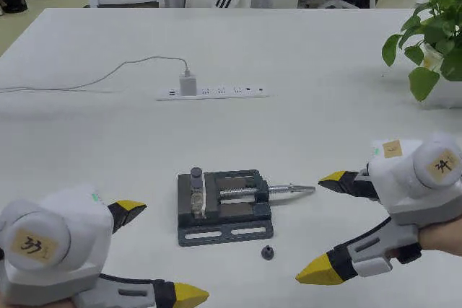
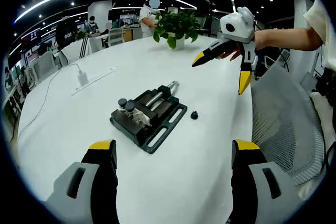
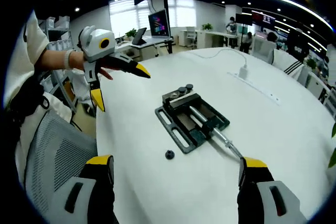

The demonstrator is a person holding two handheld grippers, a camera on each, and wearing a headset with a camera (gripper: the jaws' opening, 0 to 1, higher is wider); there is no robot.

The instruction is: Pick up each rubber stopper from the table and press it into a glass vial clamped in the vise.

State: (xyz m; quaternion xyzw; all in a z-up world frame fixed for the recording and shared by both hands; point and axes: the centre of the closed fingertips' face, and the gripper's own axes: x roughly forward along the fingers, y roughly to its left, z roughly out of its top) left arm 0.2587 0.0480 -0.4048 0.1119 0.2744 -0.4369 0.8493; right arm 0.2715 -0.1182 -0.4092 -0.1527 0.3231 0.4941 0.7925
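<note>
- Rubber stopper (image 1: pixel 267 252) lies loose on the white table (image 1: pixel 325 70), just in front of the vise (image 1: pixel 231 214) and not touching it. It is small and dark and sits between the two grippers, so either one could reach it.
- The vise stands flat on the table with its screw handle (image 1: pixel 292 190) pointing toward the right gripper (image 1: pixel 325 225). Its likely purpose is to hold the glass steady so a stopper can be pressed down without tipping anything.
- The glass vials (image 1: pixel 196 196) stand upright, clamped at the end of the vise away from the handle. At least one wears a dark stopper; how many are unstoppered I cannot tell.
- The left gripper (image 1: pixel 160 252) hangs low at the near left, jaws spread wide with nothing between them, apart from the vise.
- The right gripper is also wide open and empty. It hovers beside the handle end of the vise, with its lower tip nearer the loose stopper than any other tip. I judge it the better placed for the pick.
- The stopper is low and small, so the open jaws would have to come right down to the table and close a long way. A glancing touch could roll it off.
- The power strip (image 1: pixel 213 92) and the plant (image 1: pixel 433 34) sit well behind the vise, clear of the work.
</note>
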